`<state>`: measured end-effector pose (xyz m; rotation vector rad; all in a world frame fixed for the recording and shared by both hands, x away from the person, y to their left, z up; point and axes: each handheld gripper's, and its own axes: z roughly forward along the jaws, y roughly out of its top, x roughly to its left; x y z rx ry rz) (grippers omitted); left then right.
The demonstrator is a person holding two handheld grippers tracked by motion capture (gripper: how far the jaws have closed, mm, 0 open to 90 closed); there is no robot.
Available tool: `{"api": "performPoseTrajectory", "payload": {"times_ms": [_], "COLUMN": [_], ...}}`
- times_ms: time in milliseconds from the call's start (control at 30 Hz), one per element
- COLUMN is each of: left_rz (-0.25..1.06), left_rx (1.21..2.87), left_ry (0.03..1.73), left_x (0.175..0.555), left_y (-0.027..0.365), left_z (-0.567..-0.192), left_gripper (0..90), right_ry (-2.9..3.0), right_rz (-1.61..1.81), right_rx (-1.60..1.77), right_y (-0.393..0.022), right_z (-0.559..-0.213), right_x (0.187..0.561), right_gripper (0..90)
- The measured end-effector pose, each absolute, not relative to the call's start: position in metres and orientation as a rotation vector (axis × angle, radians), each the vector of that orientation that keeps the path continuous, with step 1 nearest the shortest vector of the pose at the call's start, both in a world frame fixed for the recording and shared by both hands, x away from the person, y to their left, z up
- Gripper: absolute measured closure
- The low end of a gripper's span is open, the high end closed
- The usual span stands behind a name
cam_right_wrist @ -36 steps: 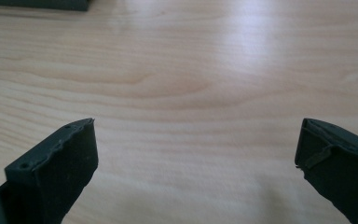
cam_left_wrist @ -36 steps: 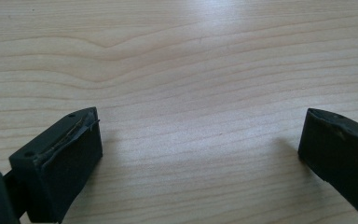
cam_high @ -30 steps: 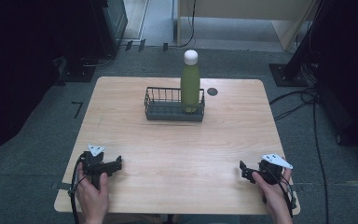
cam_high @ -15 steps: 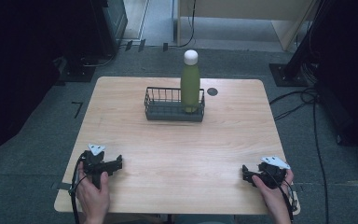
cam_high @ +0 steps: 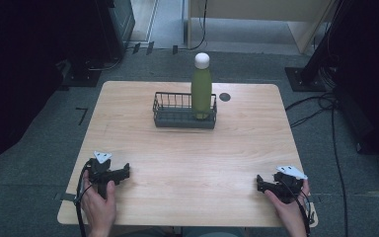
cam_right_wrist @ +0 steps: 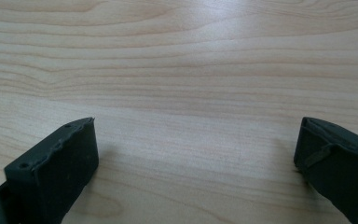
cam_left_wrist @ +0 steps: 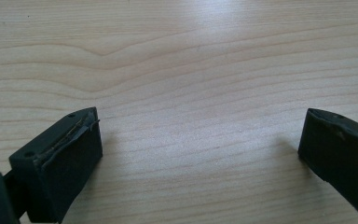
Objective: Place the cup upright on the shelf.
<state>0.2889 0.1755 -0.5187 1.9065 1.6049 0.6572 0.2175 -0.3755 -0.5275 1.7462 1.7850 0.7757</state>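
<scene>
**A:** What is hidden or hard to make out?

**B:** In the high view, both forearms are cut off at the bottom edge. The left gripper [cam_high: 123, 172] and right gripper [cam_high: 259, 183] are small and dark there, so their jaws are hard to read. The room around the table [cam_high: 187, 158] is mostly in shadow.

**A:** How are the grippers set?

**B:** In the left gripper view, the left gripper [cam_left_wrist: 200, 140] has its jaws spread wide with bare wood between them, holding nothing. The right gripper [cam_right_wrist: 196, 140] looks the same in its own view: wide apart and empty, low over the tabletop.

**A:** Where are the objects?

**B:** A green bottle [cam_high: 201, 91] with a white cap stands upright in the right end of a dark wire basket [cam_high: 175, 112], at the table's far middle. Both grippers sit near the near corners, well apart from it. A small dark round spot [cam_high: 224, 97] lies just right of the basket.
</scene>
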Motion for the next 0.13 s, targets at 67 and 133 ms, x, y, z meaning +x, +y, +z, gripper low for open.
{"api": "performPoseTrajectory", "payload": {"times_ms": [67,133], "left_rz": [0.657,0.657], "left_rx": [1.907,1.908], "left_ry": [1.605,1.605], "left_x": [0.2891,0.2891], "left_y": [0.1755,0.1755], "left_z": [-0.5186,-0.5186], "left_gripper": [0.1,0.1], "right_ry": [1.783,1.784], "right_rz": [0.776,0.775], "right_rx": [1.750,1.749], "right_y": [-0.3755,-0.3755], "right_z": [-0.5275,-0.5275], "right_x": [0.2166,0.2166], "right_gripper": [0.0,0.0]}}
